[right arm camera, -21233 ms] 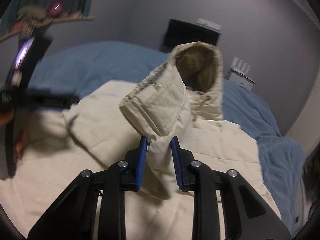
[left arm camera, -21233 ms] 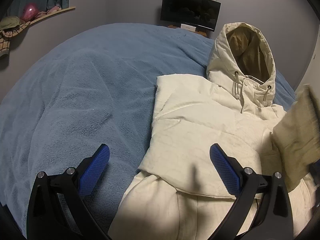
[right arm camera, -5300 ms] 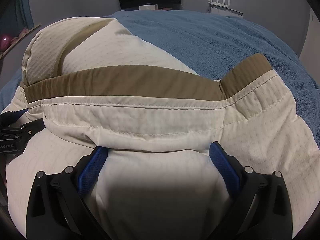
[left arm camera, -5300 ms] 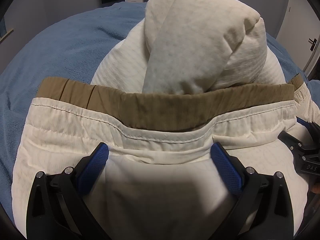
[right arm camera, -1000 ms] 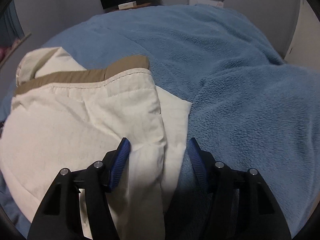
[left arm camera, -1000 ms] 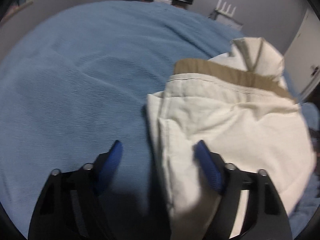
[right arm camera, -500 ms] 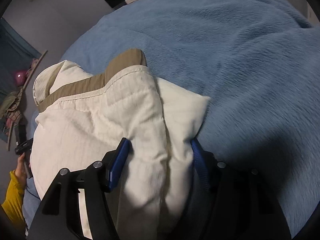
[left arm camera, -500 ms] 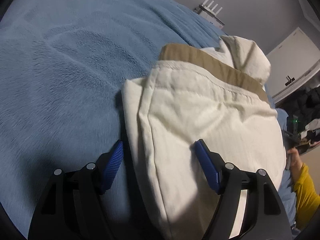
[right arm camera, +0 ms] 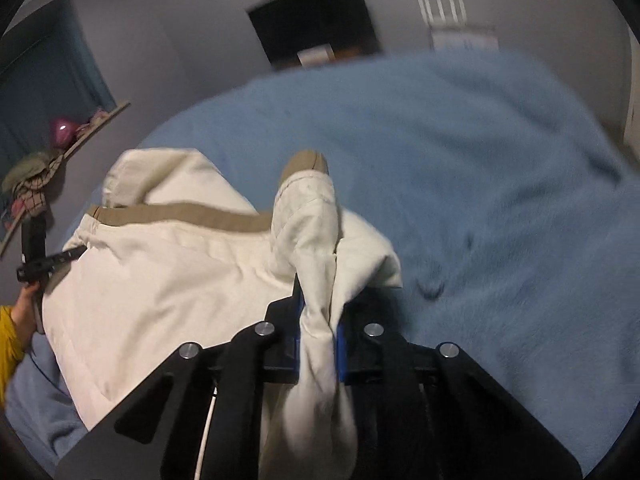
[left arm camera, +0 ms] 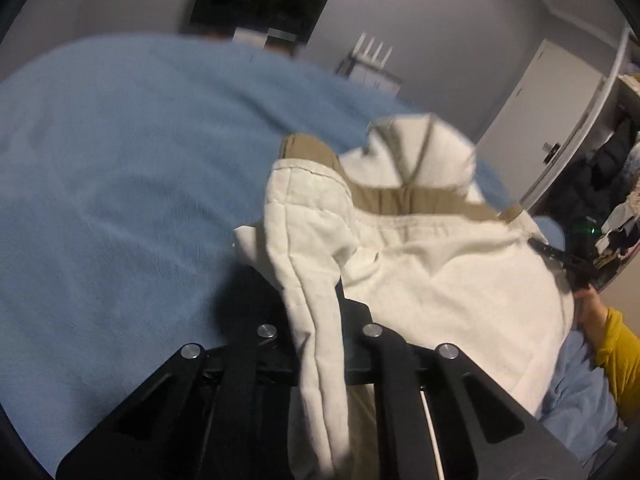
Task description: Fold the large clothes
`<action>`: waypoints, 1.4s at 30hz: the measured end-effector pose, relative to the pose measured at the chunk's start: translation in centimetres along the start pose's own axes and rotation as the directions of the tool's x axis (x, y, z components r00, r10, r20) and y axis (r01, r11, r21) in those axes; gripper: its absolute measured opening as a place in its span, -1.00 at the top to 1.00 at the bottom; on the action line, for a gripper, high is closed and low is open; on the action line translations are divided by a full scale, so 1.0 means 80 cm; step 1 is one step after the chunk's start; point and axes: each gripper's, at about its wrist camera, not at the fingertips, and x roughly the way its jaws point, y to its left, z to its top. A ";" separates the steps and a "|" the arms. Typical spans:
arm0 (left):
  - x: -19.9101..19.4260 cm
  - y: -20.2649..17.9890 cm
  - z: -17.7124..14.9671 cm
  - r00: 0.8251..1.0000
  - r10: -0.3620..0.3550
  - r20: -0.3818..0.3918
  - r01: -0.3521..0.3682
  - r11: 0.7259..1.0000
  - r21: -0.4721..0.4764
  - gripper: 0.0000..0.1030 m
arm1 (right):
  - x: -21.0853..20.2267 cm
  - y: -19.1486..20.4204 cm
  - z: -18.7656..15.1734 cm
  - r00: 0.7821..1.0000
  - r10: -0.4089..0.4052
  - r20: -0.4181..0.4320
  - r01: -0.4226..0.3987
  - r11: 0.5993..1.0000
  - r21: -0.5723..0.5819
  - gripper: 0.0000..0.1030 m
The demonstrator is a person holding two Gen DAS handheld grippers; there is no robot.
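left gripper [left arm camera: 316, 320] clamping folded jacket's [left arm camera: 440, 272] left edge, right gripper [right arm camera: 318, 320] clamping its right edge, blue blanket [right arm camera: 500, 200]

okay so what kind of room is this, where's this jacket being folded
Most likely a bedroom. The cream jacket lies on a wide blue fleece blanket that looks like a made bed, a dark screen stands by the far wall, and clothes hang in an open closet to the side.
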 end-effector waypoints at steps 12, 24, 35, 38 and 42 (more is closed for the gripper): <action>0.051 0.028 0.017 0.991 0.136 -0.005 -0.136 0.991 0.017 0.61 | 0.050 -0.020 0.038 0.990 -0.118 0.073 0.119 0.993 -0.009 0.81; 0.010 0.007 0.008 0.916 0.392 0.091 -0.399 0.914 0.078 -0.51 | 0.048 -0.016 0.030 0.970 -0.242 -0.007 0.242 0.970 -0.022 -0.27; 0.085 -0.161 0.036 0.974 0.226 0.014 -0.223 0.945 0.241 -0.59 | 0.081 0.133 0.053 0.986 -0.159 -0.050 0.148 0.973 -0.175 -0.35; 0.145 -0.179 0.035 0.954 0.297 -0.043 -0.270 0.911 0.310 -0.55 | 0.116 0.159 0.051 0.982 -0.162 -0.095 0.140 0.969 -0.205 -0.35; 0.190 -0.167 0.049 0.941 0.333 -0.065 -0.305 0.914 0.267 -0.62 | 0.159 0.171 0.058 0.971 -0.210 -0.111 0.182 0.958 -0.221 -0.43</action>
